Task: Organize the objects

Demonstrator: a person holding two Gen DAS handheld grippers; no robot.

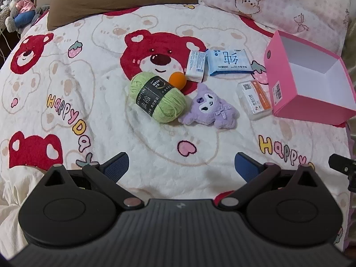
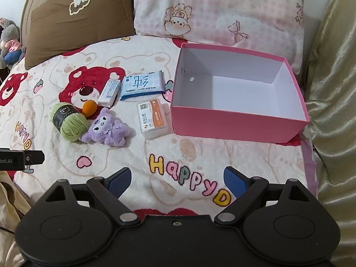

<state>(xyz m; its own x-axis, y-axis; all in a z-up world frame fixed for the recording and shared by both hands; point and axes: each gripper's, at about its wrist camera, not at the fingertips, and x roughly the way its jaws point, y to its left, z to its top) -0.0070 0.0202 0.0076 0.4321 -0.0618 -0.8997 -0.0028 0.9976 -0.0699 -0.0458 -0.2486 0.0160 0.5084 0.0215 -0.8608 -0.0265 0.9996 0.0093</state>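
We hold both claws above the near edge of the bed cover (image 2: 138, 155), tilted steeply down, and nothing is picked up yet, so the step in hand looks like choosing and reaching for the 1st item. The left gripper (image 1: 181, 166) has its jaws spread wide with only blanket between them; the right gripper (image 2: 176, 181) is also spread, holding nothing.

6 loose things lie in a cluster toward the middle of the cover: a green yarn ball (image 1: 156, 96) touching an orange ball (image 1: 177, 80), a purple plush (image 1: 210, 109) just beside the yarn, a small white carton (image 1: 195, 65), a blue tissue pack (image 1: 229, 62) and a clear plastic case (image 2: 152, 118). The empty pink box (image 2: 238, 93) sits at the right edge of the cover, near the pillows.

To do this well, we judge the right gripper should start with the clear plastic case, which lies just beside the box's near left corner, closing across its narrow sides. The left gripper is better placed for the yarn, straight ahead of it and well apart. The soft cover will give under pressure, so we should come down square and pinch firmly before lifting. The orange ball could roll once the yarn moves.
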